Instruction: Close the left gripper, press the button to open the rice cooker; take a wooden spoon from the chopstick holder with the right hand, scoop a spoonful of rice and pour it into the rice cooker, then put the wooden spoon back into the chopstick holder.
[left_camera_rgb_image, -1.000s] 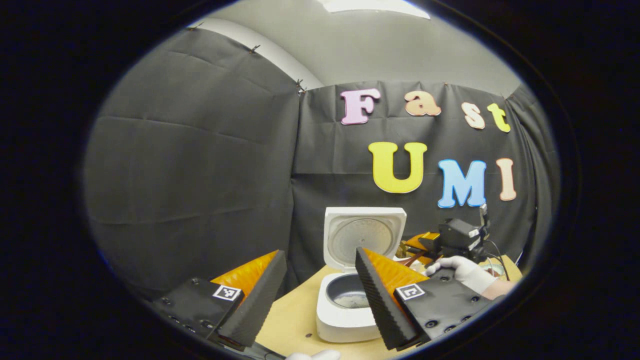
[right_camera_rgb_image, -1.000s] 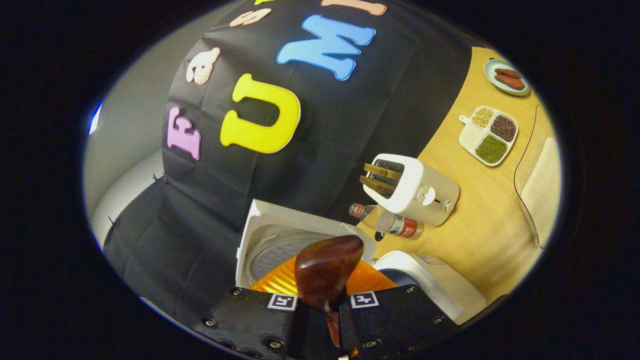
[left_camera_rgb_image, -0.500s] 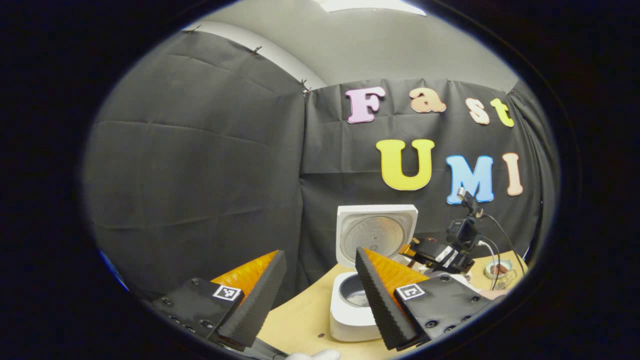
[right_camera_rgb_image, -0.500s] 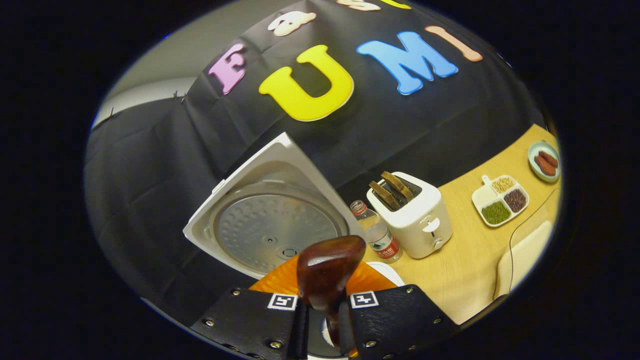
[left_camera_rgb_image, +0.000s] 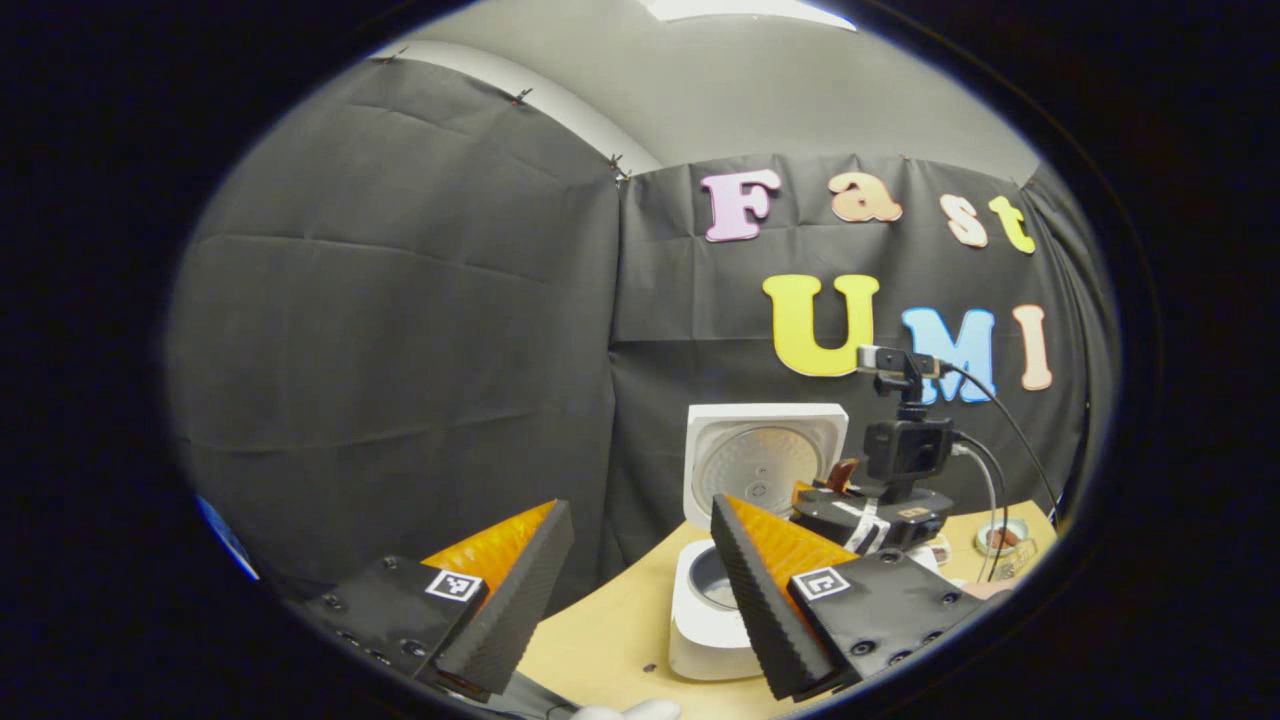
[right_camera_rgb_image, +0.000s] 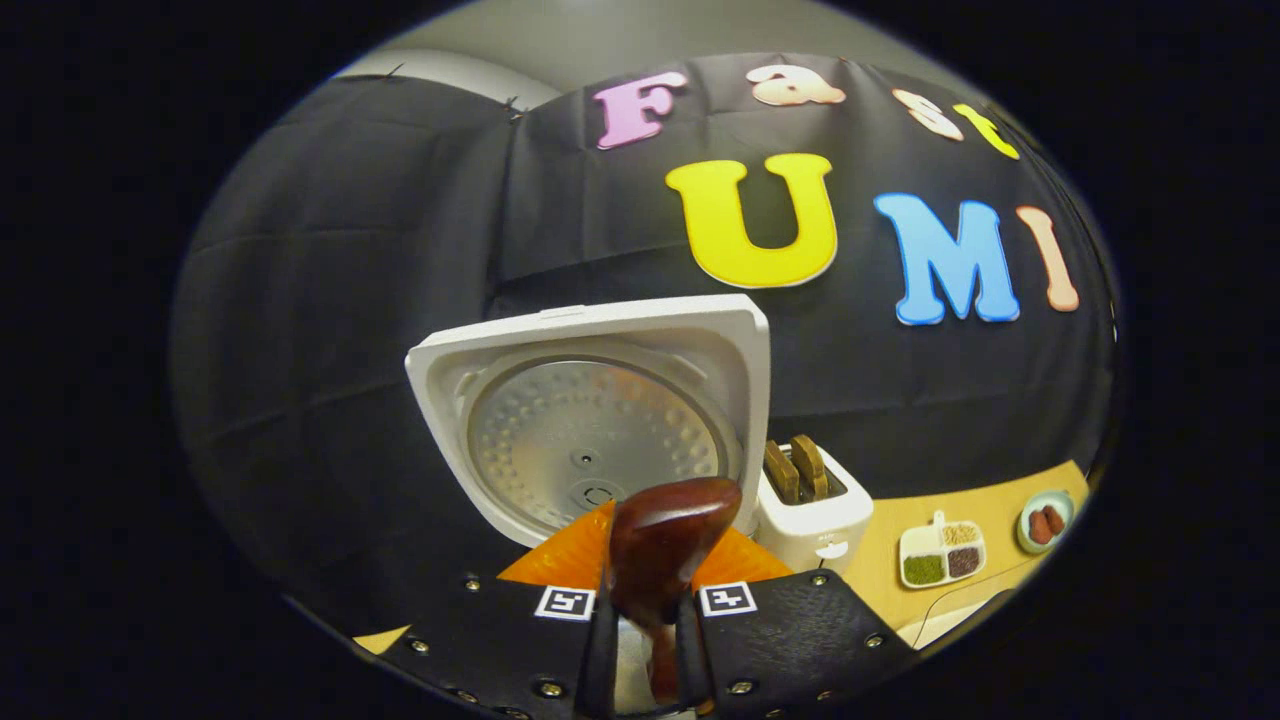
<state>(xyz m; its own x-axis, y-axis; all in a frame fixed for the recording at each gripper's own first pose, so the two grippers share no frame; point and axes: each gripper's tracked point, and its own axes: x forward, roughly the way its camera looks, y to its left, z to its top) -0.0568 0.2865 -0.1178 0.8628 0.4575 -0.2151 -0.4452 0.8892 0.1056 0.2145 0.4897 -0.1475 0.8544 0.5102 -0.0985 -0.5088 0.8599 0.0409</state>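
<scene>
Right gripper clamps wooden spoon; toaster behind.

In the left gripper view the rice cooker pot is partly hidden behind the left gripper's finger, and in the right gripper view the wooden spoon handle disappears between the fingers.

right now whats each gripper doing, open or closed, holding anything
Left gripper: open, holding nothing.
Right gripper: closed on the wooden spoon, in front of the rice cooker's raised lid.
</scene>
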